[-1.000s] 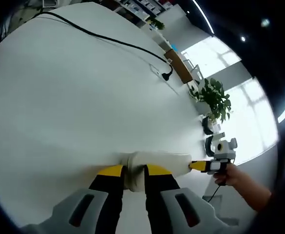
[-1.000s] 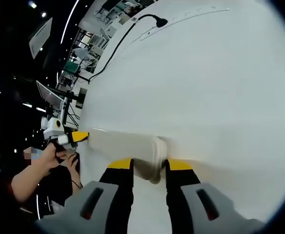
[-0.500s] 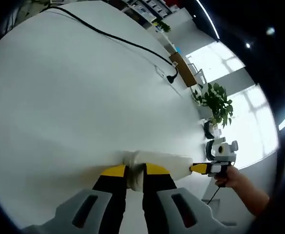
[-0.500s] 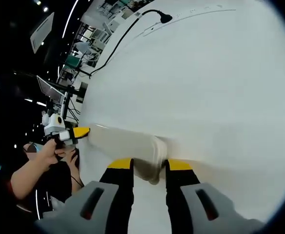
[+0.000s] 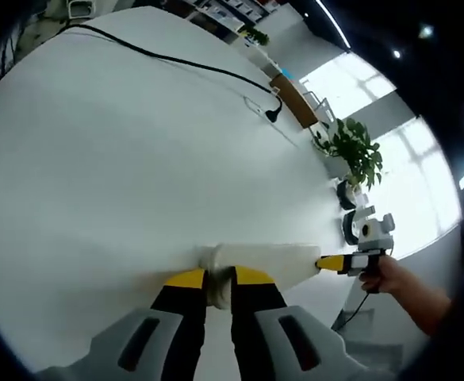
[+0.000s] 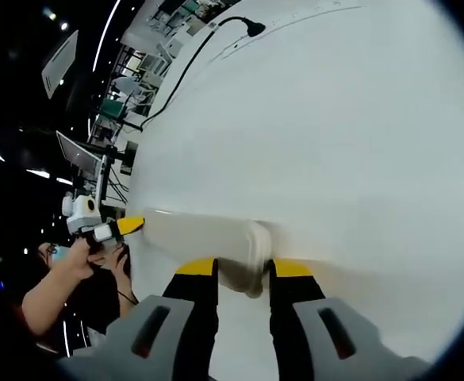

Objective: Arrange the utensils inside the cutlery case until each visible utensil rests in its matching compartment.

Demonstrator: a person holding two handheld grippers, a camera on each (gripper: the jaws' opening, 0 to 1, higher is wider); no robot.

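An off-white cutlery case [image 5: 273, 259] lies lengthwise on the white table [image 5: 136, 159], shut, with its contents hidden. My left gripper [image 5: 218, 278] is shut on the case's near end, its yellow-tipped jaws pinching it from both sides. In the left gripper view the right gripper [image 5: 336, 263] holds the far end, with a person's hand [image 5: 386, 278] behind it. In the right gripper view the same case [image 6: 200, 234] runs off to the left, my right gripper [image 6: 243, 271] is shut on its near end, and the left gripper [image 6: 127, 227] grips the far end.
A black cable with a plug [image 5: 273, 116] crosses the far part of the table; the cable [image 6: 216, 36] also runs along the top of the right gripper view. A potted plant [image 5: 357, 152] stands beyond the table edge. A person's hands [image 6: 85, 258] are at the left edge.
Both views have shifted slightly with the hands. The case stays pinched at both ends and has hardly moved on the table.
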